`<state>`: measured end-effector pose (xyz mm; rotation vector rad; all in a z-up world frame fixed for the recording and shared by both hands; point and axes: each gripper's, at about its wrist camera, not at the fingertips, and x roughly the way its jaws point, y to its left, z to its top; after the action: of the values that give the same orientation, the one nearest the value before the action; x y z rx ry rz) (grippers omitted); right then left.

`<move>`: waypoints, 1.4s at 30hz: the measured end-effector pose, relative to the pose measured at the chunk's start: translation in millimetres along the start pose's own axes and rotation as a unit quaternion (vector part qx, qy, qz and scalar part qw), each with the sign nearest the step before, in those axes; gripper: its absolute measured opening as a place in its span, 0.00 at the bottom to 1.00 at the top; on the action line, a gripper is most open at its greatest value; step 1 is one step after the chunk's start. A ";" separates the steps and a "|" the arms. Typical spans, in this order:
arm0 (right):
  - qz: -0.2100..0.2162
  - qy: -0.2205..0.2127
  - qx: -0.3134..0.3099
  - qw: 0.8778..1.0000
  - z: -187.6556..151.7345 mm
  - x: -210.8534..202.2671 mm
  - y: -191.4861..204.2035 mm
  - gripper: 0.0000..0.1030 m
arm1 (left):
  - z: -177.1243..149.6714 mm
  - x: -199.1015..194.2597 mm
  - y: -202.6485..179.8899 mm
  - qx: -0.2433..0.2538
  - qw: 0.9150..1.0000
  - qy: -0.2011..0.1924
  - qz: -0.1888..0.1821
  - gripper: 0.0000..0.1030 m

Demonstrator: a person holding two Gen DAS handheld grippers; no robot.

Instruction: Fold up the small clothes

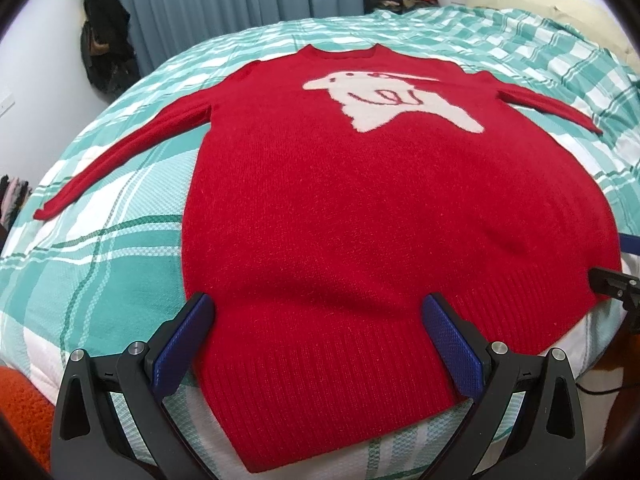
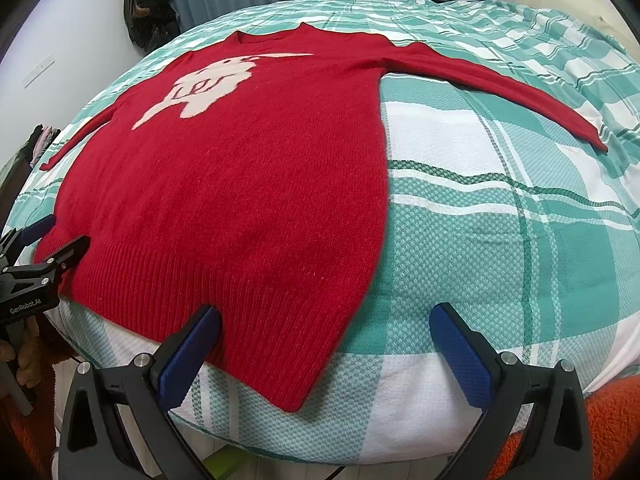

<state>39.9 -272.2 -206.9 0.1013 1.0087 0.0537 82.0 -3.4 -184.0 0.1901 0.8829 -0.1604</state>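
A red sweater (image 1: 340,208) lies flat and face up on the bed (image 1: 120,272), sleeves spread to each side, its long axis running straight away from both tools — hem nearest, collar farthest. The left hand-held gripper (image 1: 318,312) stands released, its jaws straddling the ribbed hem near the left corner. The right hand-held gripper (image 2: 324,322) is equally released, one finger at the hem's right corner, the other over bare bedding. Each sits about equally near its own corner.
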 end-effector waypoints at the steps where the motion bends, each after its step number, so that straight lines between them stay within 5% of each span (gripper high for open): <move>1: 0.000 0.000 0.000 1.000 -0.1 -0.1 0.0 1.00 | 0.0 0.0 0.0 0.000 1.000 0.000 0.000 1.00; 27: 0.023 -0.009 0.015 1.000 1.6 -5.0 -8.6 1.00 | 0.1 -0.1 0.9 0.001 1.000 0.005 -0.003 1.00; 30: 0.037 -0.026 0.035 0.998 3.3 -13.6 -17.6 1.00 | -0.4 -0.1 1.1 0.001 1.000 0.004 -0.004 1.00; 36: -0.008 -0.106 0.057 0.993 8.2 -46.8 -29.6 1.00 | -1.7 0.1 -0.1 0.002 1.000 -0.001 0.001 1.00; 42: -0.036 -0.151 0.012 0.988 9.4 -66.4 -16.1 1.00 | -4.7 -1.0 -3.1 0.001 1.000 -0.011 0.012 1.00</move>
<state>12.5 -294.8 -147.8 0.0908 0.7088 -0.0395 77.1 -5.3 -186.5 0.2011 0.8590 -0.1413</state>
